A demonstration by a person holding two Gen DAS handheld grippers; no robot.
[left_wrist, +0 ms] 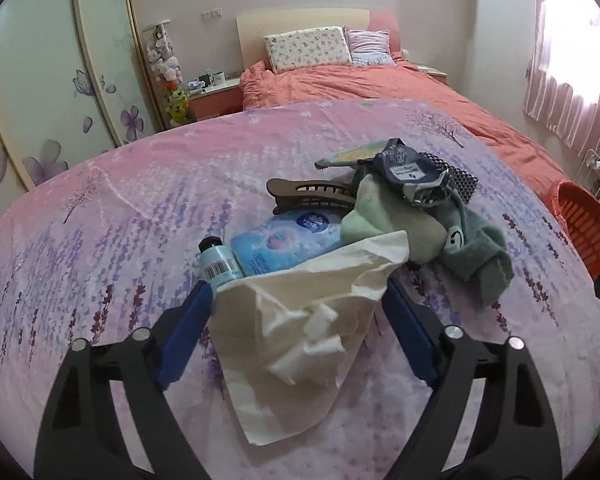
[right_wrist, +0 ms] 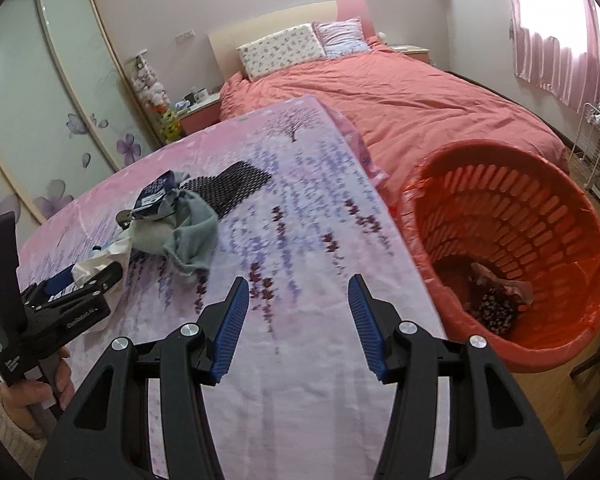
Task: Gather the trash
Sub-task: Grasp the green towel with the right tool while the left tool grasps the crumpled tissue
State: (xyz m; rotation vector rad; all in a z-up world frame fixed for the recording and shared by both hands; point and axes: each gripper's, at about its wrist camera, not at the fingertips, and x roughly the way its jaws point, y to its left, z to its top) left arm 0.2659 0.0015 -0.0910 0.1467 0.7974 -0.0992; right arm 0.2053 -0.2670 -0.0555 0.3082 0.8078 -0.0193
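- While the left gripper (left_wrist: pixel 300 296) brackets a crumpled tissue (left_wrist: pixel 300 320), jaws wide, grip unconfirmed.
- Right gripper (right_wrist: pixel 296 320): wide open, empty; red basket (right_wrist: pixel 572 208) at 2 o'clock.

a home bedroom — bed (left_wrist: pixel 360 88), pillows (left_wrist: pixel 308 48), sliding wardrobe (left_wrist: pixel 40 92)

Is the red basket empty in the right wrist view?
No, the red basket already holds a dark flowered scrap and a pinkish piece at its bottom.
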